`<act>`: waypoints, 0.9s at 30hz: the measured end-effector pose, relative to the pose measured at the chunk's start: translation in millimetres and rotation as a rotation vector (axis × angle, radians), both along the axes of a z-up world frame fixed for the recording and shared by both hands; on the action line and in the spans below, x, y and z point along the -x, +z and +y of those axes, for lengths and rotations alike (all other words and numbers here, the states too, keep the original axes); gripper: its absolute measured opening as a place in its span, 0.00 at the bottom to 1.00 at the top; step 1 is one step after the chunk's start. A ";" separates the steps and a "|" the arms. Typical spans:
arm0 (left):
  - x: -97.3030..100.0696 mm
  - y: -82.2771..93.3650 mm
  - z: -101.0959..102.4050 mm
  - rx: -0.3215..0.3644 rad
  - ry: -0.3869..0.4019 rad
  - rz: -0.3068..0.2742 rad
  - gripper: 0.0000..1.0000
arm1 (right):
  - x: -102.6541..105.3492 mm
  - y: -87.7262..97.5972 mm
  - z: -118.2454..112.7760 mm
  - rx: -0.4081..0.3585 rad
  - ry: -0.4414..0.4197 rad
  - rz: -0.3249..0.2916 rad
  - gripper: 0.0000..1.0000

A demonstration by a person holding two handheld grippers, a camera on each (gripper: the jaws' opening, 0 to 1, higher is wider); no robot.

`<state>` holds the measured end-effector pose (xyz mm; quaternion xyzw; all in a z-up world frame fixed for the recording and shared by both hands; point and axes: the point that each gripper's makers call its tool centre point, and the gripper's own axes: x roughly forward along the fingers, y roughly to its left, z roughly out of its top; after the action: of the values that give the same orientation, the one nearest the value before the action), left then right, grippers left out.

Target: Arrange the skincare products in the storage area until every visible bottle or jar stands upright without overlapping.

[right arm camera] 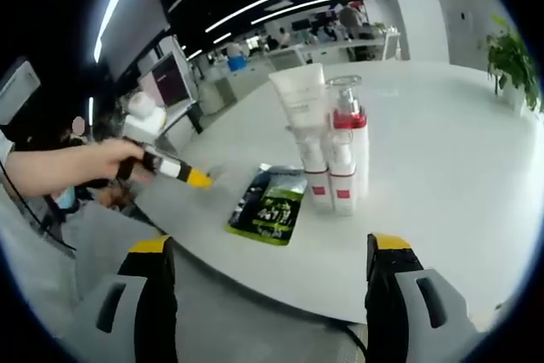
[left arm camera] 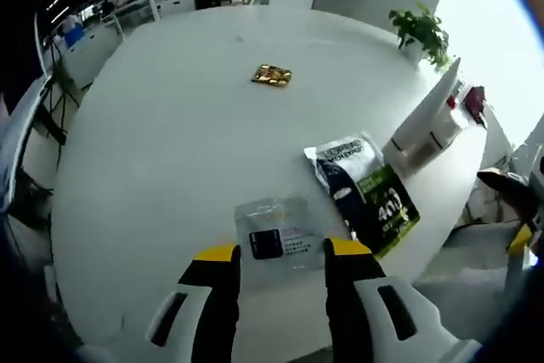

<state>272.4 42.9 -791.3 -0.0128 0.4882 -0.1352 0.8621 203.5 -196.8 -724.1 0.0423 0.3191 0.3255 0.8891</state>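
Note:
A cluster of white skincare bottles (right arm camera: 340, 167) with red bands stands upright on the white round table (right arm camera: 442, 167); a white tube (right arm camera: 299, 95) rises behind them. These bottles (left arm camera: 429, 125) sit at the table's right edge in the left gripper view. Black-and-green pouches (left arm camera: 367, 193) lie flat beside them, seen also as a green pouch (right arm camera: 272, 206). A clear sachet (left arm camera: 276, 240) with a black label lies just beyond my left gripper (left arm camera: 282, 252), which is open and holds nothing. My right gripper (right arm camera: 270, 244) hangs wide open off the table edge, short of the bottles.
A small gold packet (left arm camera: 271, 75) lies mid-table. A potted plant (left arm camera: 421, 31) stands at the far rim, also seen as the plant (right arm camera: 514, 61). A person's hand (right arm camera: 76, 167) holds the left gripper (right arm camera: 197, 178) beside the table. Desks and monitors stand behind.

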 end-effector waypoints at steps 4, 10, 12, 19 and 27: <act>11.1 -5.3 -6.1 -0.002 0.004 0.004 0.39 | -1.4 -1.2 -2.3 0.020 -0.009 -0.003 0.95; 18.8 -13.4 -11.4 0.007 0.054 0.014 0.39 | 0.0 -2.3 -0.5 0.032 0.013 -0.002 0.96; 21.9 -15.7 -15.4 0.007 0.061 0.020 0.39 | 1.5 -3.0 0.3 0.037 0.027 -0.002 0.96; 26.9 -23.0 -23.2 0.003 0.081 0.053 0.39 | 4.5 -2.9 4.0 0.027 0.047 0.004 0.96; 22.3 -30.1 -27.2 -0.054 0.106 0.048 0.39 | 6.9 -3.6 6.5 0.030 0.076 0.003 0.96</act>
<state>250.1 15.7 -821.4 -0.0187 0.5110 -0.0757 0.8560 196.5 -190.3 -727.8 0.0172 0.3266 0.3540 0.8762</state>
